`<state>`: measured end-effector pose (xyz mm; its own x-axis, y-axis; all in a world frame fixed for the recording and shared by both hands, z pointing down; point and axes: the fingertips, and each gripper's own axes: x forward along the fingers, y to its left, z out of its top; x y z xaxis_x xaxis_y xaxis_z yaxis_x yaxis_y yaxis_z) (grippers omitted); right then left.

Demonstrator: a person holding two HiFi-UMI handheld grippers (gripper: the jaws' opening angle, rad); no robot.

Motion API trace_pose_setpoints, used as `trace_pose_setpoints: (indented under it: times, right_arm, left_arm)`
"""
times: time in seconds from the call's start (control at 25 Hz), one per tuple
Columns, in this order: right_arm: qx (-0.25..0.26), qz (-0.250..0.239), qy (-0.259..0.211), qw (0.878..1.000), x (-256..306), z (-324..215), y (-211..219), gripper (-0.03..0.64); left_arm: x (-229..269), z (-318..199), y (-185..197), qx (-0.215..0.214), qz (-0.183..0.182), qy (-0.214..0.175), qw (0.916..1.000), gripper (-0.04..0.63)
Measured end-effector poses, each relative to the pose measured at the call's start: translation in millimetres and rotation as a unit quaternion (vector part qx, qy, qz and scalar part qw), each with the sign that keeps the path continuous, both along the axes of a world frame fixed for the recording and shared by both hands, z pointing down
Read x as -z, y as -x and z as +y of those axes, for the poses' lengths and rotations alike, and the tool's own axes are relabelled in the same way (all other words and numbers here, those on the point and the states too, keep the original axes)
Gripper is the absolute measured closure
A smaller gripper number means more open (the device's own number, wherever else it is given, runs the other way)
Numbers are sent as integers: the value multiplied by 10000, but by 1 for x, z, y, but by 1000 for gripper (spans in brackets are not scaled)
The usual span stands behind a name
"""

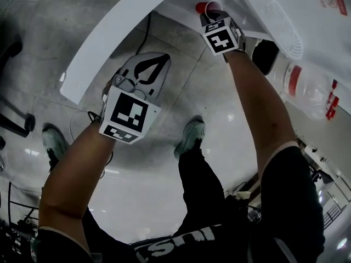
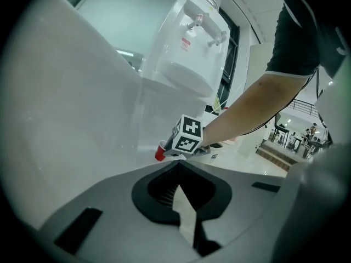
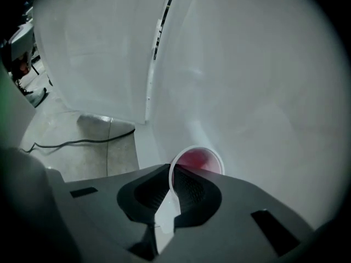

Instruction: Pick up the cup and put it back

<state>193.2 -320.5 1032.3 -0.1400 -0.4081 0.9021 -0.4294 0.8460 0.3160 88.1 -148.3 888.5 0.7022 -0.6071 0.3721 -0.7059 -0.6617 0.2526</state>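
A red cup (image 1: 205,6) with a white rim stands on the white tabletop (image 1: 120,32) at the top of the head view. My right gripper (image 1: 210,15) is shut on its rim. In the right gripper view the cup (image 3: 202,161) shows its red inside, with the rim's near wall pinched between the jaws of the right gripper (image 3: 172,178). My left gripper (image 1: 147,71) hangs over the floor beside the table's edge, jaws together and empty. From the left gripper view (image 2: 178,169) the cup (image 2: 159,153) is a small red patch under the right gripper's marker cube.
A white water dispenser (image 2: 189,53) with a clear bottle (image 1: 307,86) stands to the right of the cup. A black cable (image 3: 82,141) lies on the tiled floor under the table. The person's shoes (image 1: 189,137) are below.
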Motion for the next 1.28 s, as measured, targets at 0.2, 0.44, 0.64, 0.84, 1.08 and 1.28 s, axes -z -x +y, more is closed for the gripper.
trace_pose_setpoints:
  times: [0.2, 0.44, 0.64, 0.84, 1.08, 1.28]
  right_arm:
    - [121, 263, -14, 9996, -10, -9, 3, 572]
    - [189, 439, -171, 9987, -11, -18, 5, 571]
    - [208, 323, -406, 9984, -2, -18, 11, 432]
    - [245, 178, -516, 9982, 8, -10, 19, 420]
    - [242, -30, -656, 9975, 31, 7, 26, 420]
    - [-57, -539, -527, 9971, 70, 48, 30, 450]
  left_arm:
    - [-10, 5, -2, 12, 14, 153, 9999, 595]
    - [-15, 7, -2, 6, -2, 233, 9997, 595]
    - [-12, 6, -1, 31, 8, 234, 9997, 596]
    - [-4, 9, -5, -21, -14, 170, 9999, 597]
    - [12, 16, 0, -27, -39, 81, 10000, 596]
    - [45, 30, 7, -37, -62, -67, 10000, 596]
